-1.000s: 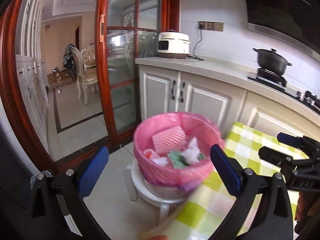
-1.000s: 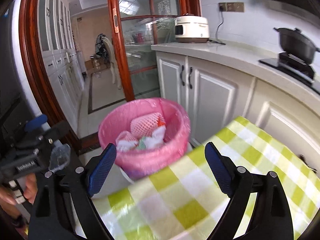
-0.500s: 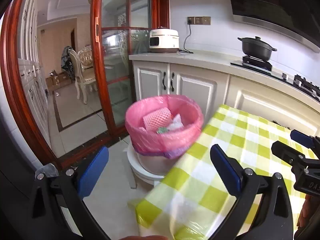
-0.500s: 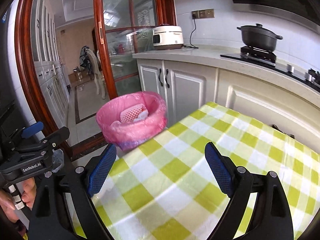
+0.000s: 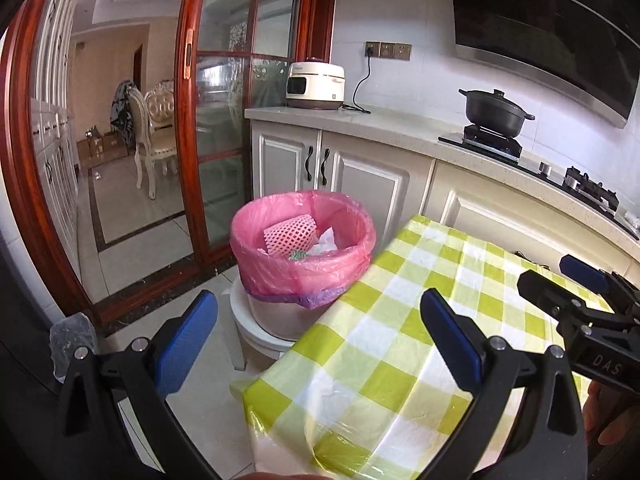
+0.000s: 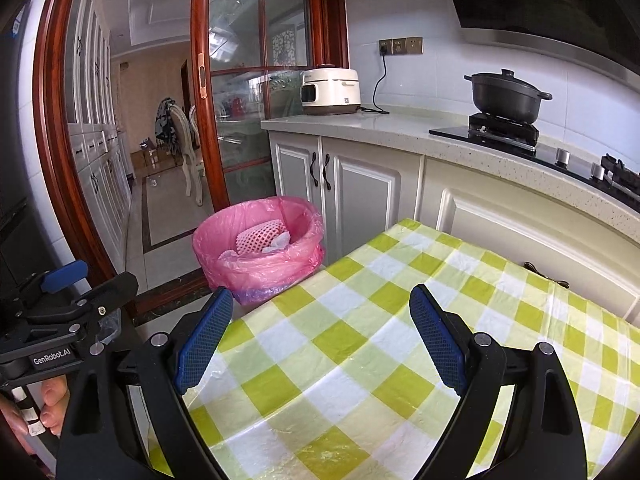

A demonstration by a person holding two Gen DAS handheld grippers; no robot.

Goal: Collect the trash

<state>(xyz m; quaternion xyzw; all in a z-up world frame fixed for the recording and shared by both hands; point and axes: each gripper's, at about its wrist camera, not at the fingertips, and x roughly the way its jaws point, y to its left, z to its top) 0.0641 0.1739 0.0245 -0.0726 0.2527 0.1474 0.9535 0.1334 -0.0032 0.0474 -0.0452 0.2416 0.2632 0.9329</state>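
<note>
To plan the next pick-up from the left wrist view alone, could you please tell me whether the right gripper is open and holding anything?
Observer: The right gripper is open and empty, and it hangs over the checked tablecloth.
Operator: Thank you. Can you also see what is holding the left gripper?
Observer: Yes. In the right wrist view a hand is wrapped around the handle of the left gripper, at the lower left edge of the picture.
</note>
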